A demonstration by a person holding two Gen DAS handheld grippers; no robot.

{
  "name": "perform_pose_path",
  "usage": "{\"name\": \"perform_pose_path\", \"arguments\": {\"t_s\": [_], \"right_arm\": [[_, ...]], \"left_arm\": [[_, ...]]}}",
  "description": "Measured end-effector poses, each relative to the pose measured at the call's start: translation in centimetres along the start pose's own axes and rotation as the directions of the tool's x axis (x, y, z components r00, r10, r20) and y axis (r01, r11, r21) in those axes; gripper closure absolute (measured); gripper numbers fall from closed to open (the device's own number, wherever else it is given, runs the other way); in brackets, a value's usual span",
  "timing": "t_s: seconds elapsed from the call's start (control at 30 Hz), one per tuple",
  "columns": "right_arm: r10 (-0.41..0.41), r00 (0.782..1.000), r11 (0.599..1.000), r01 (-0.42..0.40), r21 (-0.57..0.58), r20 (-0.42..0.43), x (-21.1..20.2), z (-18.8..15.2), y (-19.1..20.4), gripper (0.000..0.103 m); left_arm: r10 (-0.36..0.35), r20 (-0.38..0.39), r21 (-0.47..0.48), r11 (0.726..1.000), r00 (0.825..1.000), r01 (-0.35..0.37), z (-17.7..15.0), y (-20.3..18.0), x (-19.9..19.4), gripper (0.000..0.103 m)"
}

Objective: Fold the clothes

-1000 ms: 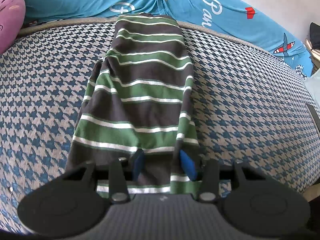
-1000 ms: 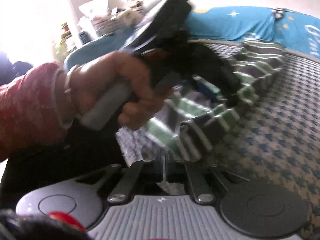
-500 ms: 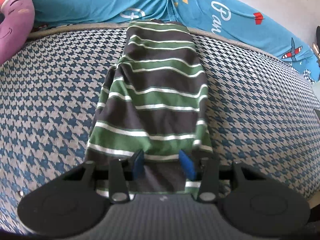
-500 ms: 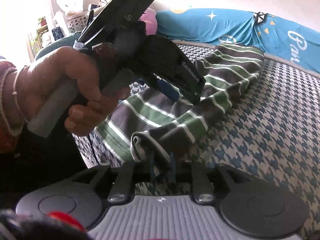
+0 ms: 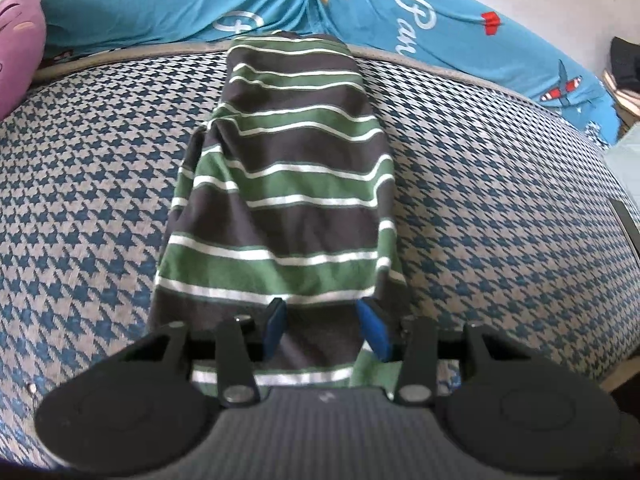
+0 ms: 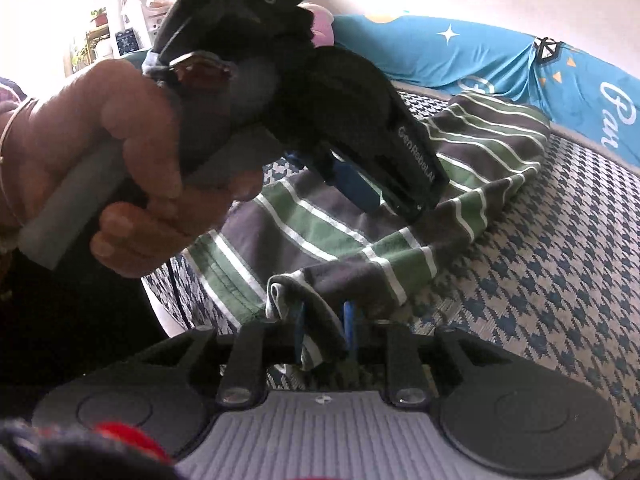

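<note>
The left hand (image 6: 132,168) is wrapped around a grey grip, knuckles toward the right wrist camera, and tilts the left tongs (image 5: 326,326) downward over the striped garment (image 5: 288,200). The left tongs' blue pads (image 5: 372,330) stand spread apart, hovering just above the near hem with nothing between them. The right tongs (image 6: 324,330) are pinched on a bunched corner of the striped garment – the cloth rises from the bed (image 5: 500,200) into a small peak between the two blue pads, which sit close together with fabric filling the gap.

The striped garment lies as a long narrow band of grey, green and white on the houndstooth bed cover, running from the near edge of the bed away toward the blue bedding (image 5: 440,28) at the far side, where its far end touches or just overlaps the piping. A pink cushion (image 5: 16,48) sits at the far left corner. To both sides of the garment the houndstooth cover is open – wide on the left and on the right. The near hem reaches the bed's front edge, close under both tongs.
</note>
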State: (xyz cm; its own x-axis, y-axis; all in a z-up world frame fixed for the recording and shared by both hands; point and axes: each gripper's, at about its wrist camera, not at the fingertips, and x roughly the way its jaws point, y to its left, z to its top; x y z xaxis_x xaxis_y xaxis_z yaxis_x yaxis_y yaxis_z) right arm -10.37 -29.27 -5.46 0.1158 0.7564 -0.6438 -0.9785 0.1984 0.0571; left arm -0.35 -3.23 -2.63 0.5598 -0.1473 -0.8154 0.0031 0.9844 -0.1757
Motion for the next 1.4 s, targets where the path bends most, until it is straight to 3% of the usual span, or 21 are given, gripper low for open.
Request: {"name": "perform_pose_path", "arguments": {"t_s": [0.13, 0.57, 0.7, 0.8, 1.03, 1.23, 1.4], "right_arm": [[0.007, 1.000, 1.000, -0.008, 0.005, 0.008, -1.1, -0.2, 0.2, 0.096], [0.043, 0.999, 0.999, -0.044, 0.023, 0.020, -4.3, -1.2, 0.9, 0.097], [0.102, 0.995, 0.994, -0.102, 0.039, 0.011, -4.9, -1.7, 1.1, 0.099], [0.093, 0.995, 0.996, -0.092, -0.012, 0.035, -5.7, -1.9, 2.2, 0.099], [0.006, 0.999, 0.993, -0.012, 0.117, 0.047, -5.9, -1.8, -0.2, 0.099], [-0.043, 0.999, 0.983, 0.037, 0.180, 0.031, -5.6, -1.8, -1.4, 0.098], [-0.065, 0.998, 0.972, 0.060, 0.226, 0.012, -5.1, -1.7, -2.3, 0.097]], "left_arm": [[0.018, -0.001, 0.050, 0.999, 1.000, -0.017, -0.3, -0.5, 0.2, 0.062], [0.036, 0.001, 0.042, 0.998, 0.999, -0.036, -0.1, -0.7, 0.9, 0.062], [0.039, 0.003, 0.039, 0.998, 0.999, -0.039, -0.2, -0.7, 0.9, 0.062], [0.035, 0.003, 0.036, 0.999, 0.999, -0.035, -0.2, -0.7, 1.0, 0.061], [0.023, 0.012, 0.019, 1.000, 1.000, -0.023, -0.2, -0.3, 0.5, 0.059], [0.037, 0.039, -0.011, 0.999, 0.999, -0.037, -0.1, 0.3, -0.2, 0.053], [0.068, 0.065, -0.033, 0.997, 0.996, -0.066, 0.2, 0.7, -0.8, 0.038]]}}
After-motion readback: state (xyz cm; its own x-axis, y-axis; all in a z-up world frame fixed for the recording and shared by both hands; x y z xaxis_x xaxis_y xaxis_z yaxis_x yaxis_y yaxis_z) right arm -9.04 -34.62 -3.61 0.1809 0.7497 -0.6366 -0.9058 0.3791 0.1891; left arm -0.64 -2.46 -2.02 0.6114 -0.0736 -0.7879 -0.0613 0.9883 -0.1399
